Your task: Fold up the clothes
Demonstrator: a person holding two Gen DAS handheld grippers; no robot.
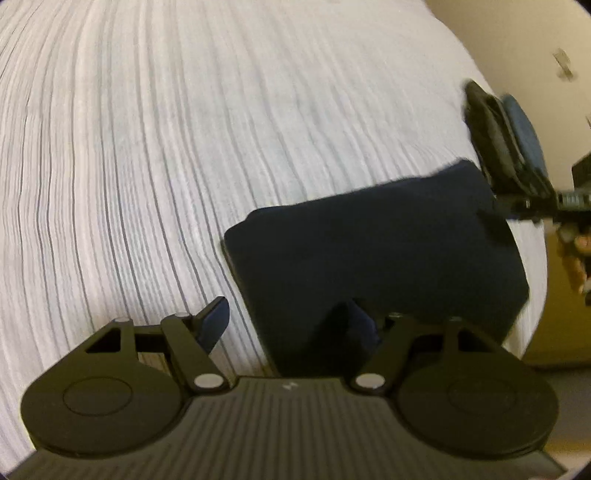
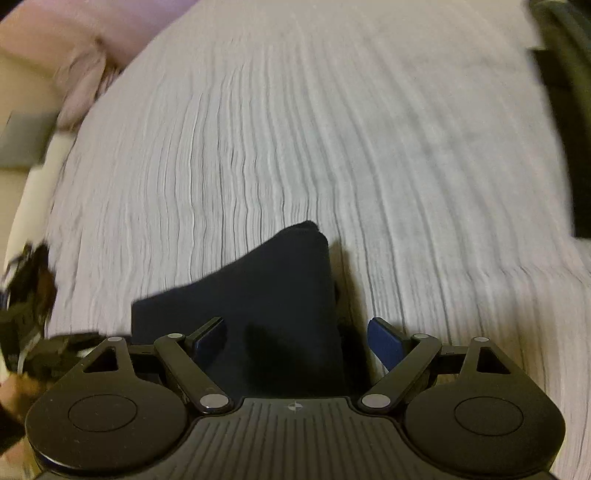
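Surface: a bed with a white bedspread (image 1: 147,155) marked by thin grey stripes that run in wavy lines across both views.

Garment: a folded navy cloth (image 1: 376,251), a thick near-rectangular bundle, lies flat on the bedspread near the bed's edge. In the right wrist view the same navy cloth (image 2: 280,295) shows one corner pointing away from the camera. What kind of garment it is cannot be told.

Left gripper (image 1: 286,326): low over the near edge of the bundle. Its jaws are spread wide; one blue pad sits over bare bedspread to the side of the cloth, the other over the dark fabric. Whether either pad touches the cloth is not clear.

Right gripper (image 2: 297,339): its jaws are also spread, with the near end of the bundle lying between the two blue pads. One pad is over the cloth's edge, the other over the bedspread just beside it. Nothing is pinched.

Stack at the far corner: a pile of dark and blue folded items (image 1: 506,140) just beyond the bundle, blurred.

Pillow: a pink pillow (image 2: 74,48) at the bed's far side in the right wrist view.

Wall: beige wall (image 1: 517,33) beyond the bed.

Image quality: the edges of both views are smeared.
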